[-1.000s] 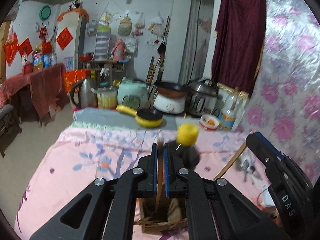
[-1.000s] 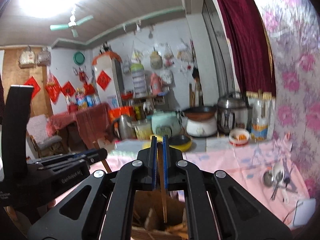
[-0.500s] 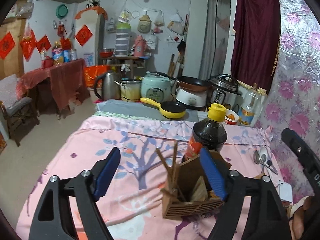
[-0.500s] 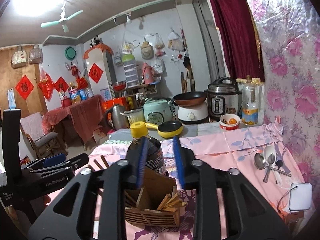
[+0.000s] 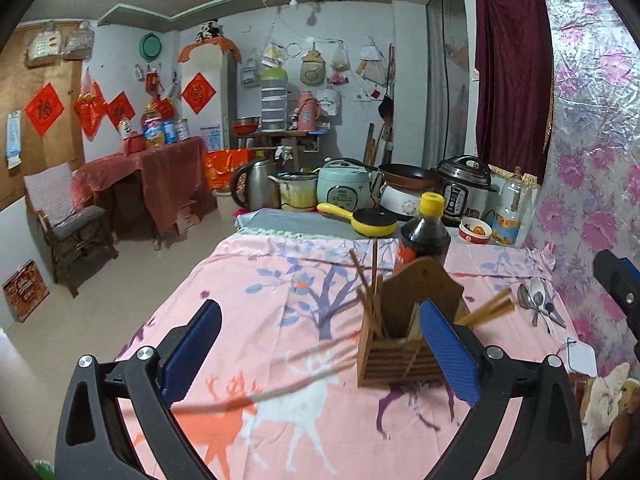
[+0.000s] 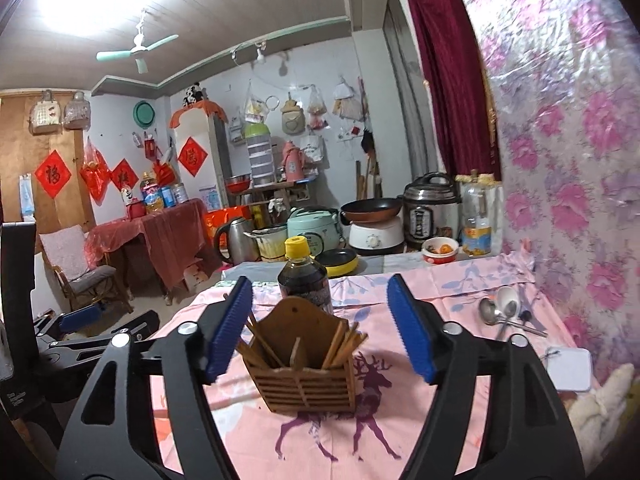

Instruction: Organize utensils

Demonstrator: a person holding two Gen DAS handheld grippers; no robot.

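A wooden utensil holder (image 5: pixel 404 336) (image 6: pixel 306 364) stands on the pink tablecloth with several chopsticks (image 5: pixel 366 280) (image 6: pixel 344 342) in its compartments. My left gripper (image 5: pixel 320 352) is open and empty; the holder sits near its right finger. My right gripper (image 6: pixel 320 328) is open and empty, above and around the holder. Spoons (image 5: pixel 536 304) (image 6: pixel 500 312) lie on the cloth at the right by the wall.
A dark sauce bottle (image 5: pixel 424 236) (image 6: pixel 304 276) with a yellow cap stands just behind the holder. A yellow pan (image 5: pixel 368 220), cookers, a kettle and a bowl (image 6: pixel 440 249) line the far end. A white box (image 6: pixel 570 368) lies at the right edge.
Both grippers were shut on chopsticks over the holder; they opened, the chopsticks stay in the holder, and both grippers have pulled back from it.
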